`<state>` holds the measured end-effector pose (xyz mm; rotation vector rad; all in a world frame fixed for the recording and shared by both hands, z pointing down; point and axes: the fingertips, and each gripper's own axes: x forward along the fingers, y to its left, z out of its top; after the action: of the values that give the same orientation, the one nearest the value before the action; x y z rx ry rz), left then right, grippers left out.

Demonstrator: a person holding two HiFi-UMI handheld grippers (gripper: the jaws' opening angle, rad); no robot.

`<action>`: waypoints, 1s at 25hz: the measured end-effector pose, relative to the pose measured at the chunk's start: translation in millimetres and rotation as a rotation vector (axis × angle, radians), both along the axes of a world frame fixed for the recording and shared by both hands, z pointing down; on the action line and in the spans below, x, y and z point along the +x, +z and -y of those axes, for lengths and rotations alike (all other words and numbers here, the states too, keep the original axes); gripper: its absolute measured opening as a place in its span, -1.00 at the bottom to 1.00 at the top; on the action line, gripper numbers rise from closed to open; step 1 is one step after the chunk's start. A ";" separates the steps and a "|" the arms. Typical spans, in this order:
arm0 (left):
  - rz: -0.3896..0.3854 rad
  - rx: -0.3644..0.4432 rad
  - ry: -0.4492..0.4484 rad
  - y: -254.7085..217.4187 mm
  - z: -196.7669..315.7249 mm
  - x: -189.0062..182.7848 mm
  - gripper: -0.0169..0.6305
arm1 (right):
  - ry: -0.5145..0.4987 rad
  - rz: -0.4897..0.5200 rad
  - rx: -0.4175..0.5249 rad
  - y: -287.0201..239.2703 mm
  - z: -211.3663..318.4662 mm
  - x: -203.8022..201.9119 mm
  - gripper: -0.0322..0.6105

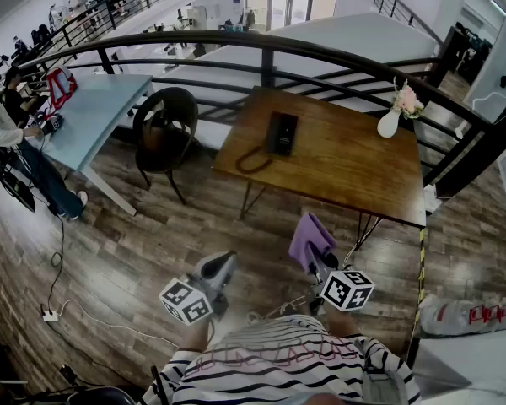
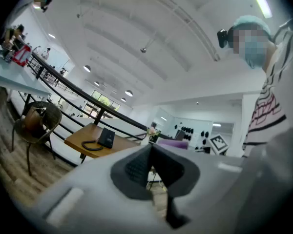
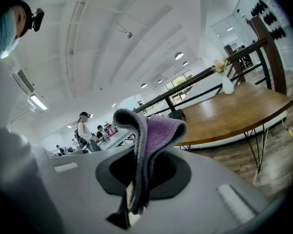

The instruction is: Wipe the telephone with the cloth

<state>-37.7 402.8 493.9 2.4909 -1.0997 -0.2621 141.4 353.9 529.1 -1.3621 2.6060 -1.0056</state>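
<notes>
Pinching the cloth (image 1: 310, 236) in my right gripper (image 1: 322, 264), left gripper (image 1: 218, 270) clenched empty, I am standing away from the telephone (image 1: 282, 132); no wiping yet.

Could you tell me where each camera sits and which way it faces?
Head view: on the person's head, looking down at the telephone on the table; striped shirt, left tongs and right tongs show.
Left gripper view: on the left tongs, facing the telephone; shut, empty tongs show.
Right gripper view: on the right tongs, facing the table; tongs gripping the cloth.
Shared: the table.
</notes>
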 end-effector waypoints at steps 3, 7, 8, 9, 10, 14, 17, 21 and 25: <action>-0.008 0.005 0.003 -1.9 1.8 -0.1 -0.95 | 0.011 0.001 0.003 -1.9 1.8 2.1 -0.79; -0.012 0.006 0.000 3.3 9.4 -4.1 -0.95 | 0.021 0.016 -0.004 1.0 4.4 0.1 -0.79; -0.017 0.002 0.000 4.2 12.0 -3.9 -0.95 | 0.022 0.015 -0.008 1.7 6.0 0.8 -0.79; -0.022 0.001 0.001 4.9 14.7 -3.3 -0.95 | 0.023 0.013 -0.012 2.0 8.3 1.9 -0.79; -0.026 0.000 0.002 5.6 17.7 -2.6 -0.95 | 0.024 0.010 -0.016 2.3 11.4 3.3 -0.79; -0.027 -0.012 -0.005 8.6 40.0 -3.9 -0.95 | 0.030 0.015 -0.039 8.2 35.4 5.7 -0.79; -0.019 -0.022 -0.013 10.8 61.2 -4.6 -0.95 | 0.021 0.020 -0.063 17.2 59.3 5.1 -0.79; 0.006 -0.023 -0.016 11.5 96.5 -1.4 -0.95 | -0.003 0.029 -0.067 18.7 98.7 4.2 -0.79; 0.019 -0.007 -0.020 4.9 138.9 10.4 -0.95 | -0.021 0.042 -0.073 18.0 140.2 9.8 -0.79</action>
<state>-27.3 263.9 498.8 2.4826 -1.1317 -0.2404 151.2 213.7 547.0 -1.3160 2.5826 -1.1296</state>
